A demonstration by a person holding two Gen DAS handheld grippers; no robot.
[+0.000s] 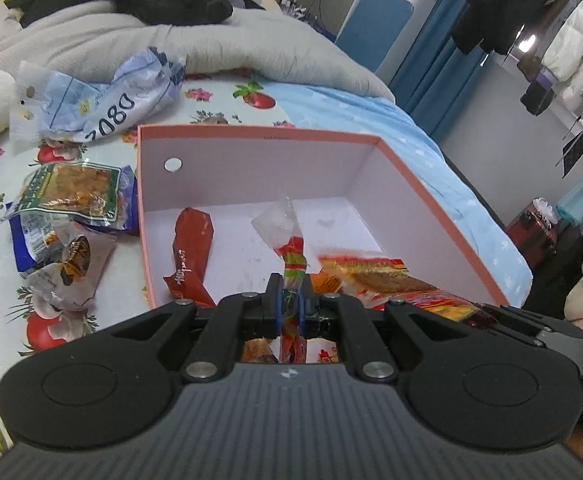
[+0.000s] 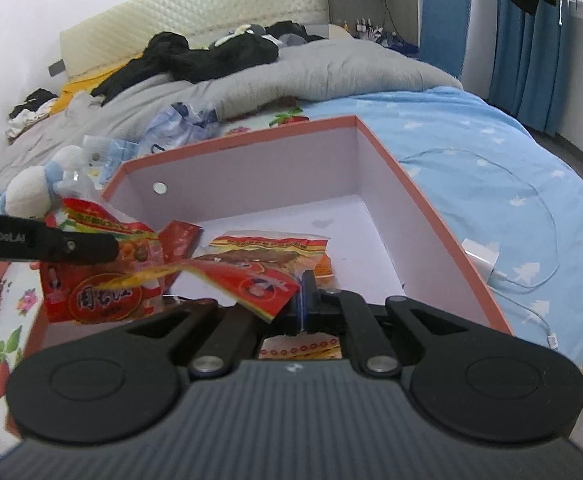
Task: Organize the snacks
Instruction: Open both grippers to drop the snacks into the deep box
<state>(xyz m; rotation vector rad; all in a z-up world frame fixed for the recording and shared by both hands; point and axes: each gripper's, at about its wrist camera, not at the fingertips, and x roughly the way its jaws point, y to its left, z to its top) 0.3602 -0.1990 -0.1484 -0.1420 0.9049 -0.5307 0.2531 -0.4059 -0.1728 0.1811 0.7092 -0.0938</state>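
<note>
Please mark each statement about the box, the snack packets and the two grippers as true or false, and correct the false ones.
1. The left gripper is shut on a red and yellow snack packet with a clear end. True.
2. The pink box is full to the rim. False: much of its white floor is bare; only a few packets lie in it.
3. A dark red packet lies inside the box near its left wall. True.
4. The right gripper is wide open and holds nothing. False: it is shut on the edge of a red packet.
5. All snacks are already in the box. False: a green-edged packet and others lie on the flowered sheet beside it.
</note>
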